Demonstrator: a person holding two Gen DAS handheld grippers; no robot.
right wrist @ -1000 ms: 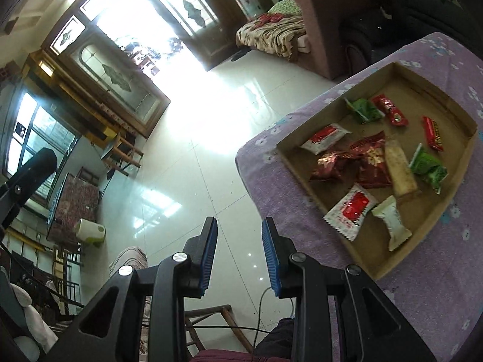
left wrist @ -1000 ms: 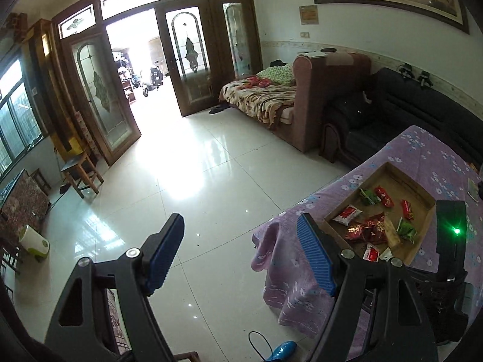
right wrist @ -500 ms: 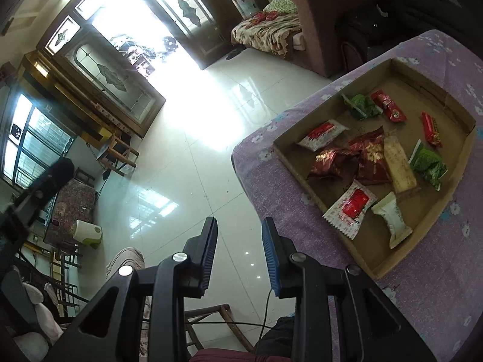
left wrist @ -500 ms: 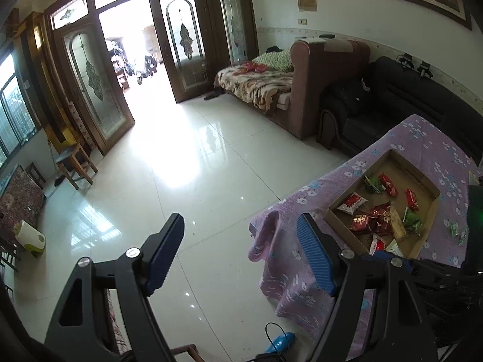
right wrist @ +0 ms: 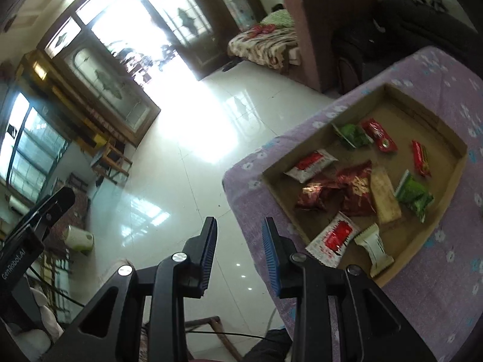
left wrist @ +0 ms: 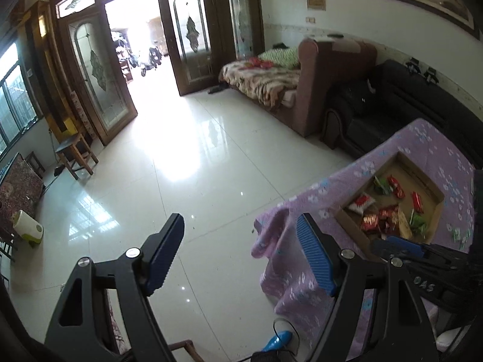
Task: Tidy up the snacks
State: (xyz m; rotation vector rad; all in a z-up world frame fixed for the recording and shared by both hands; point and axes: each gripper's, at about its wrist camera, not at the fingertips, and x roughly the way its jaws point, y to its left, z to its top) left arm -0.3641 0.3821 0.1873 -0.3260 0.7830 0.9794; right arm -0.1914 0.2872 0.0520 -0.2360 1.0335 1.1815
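Note:
A shallow cardboard tray (right wrist: 434,120) sits on a table with a purple flowered cloth (right wrist: 437,286). It holds several snack packets: red ones (right wrist: 311,164), green ones (right wrist: 413,191), a tan bar (right wrist: 385,196) and a white packet (right wrist: 375,249). The tray also shows in the left wrist view (left wrist: 434,194). My right gripper (right wrist: 240,236) is open a little and empty, held off the table's left edge, short of the tray. My left gripper (left wrist: 241,241) is wide open and empty, above the floor left of the table.
A few small green packets (left wrist: 459,235) lie on the cloth beside the tray. A black sofa (left wrist: 392,102) and a brown armchair (left wrist: 314,81) stand behind the table. White tiled floor (left wrist: 196,166) stretches to glass doors. A wooden chair (left wrist: 75,154) stands at left.
Both grippers have pulled back and up from the table, so the tray looks smaller and farther. Their jaw openings are unchanged.

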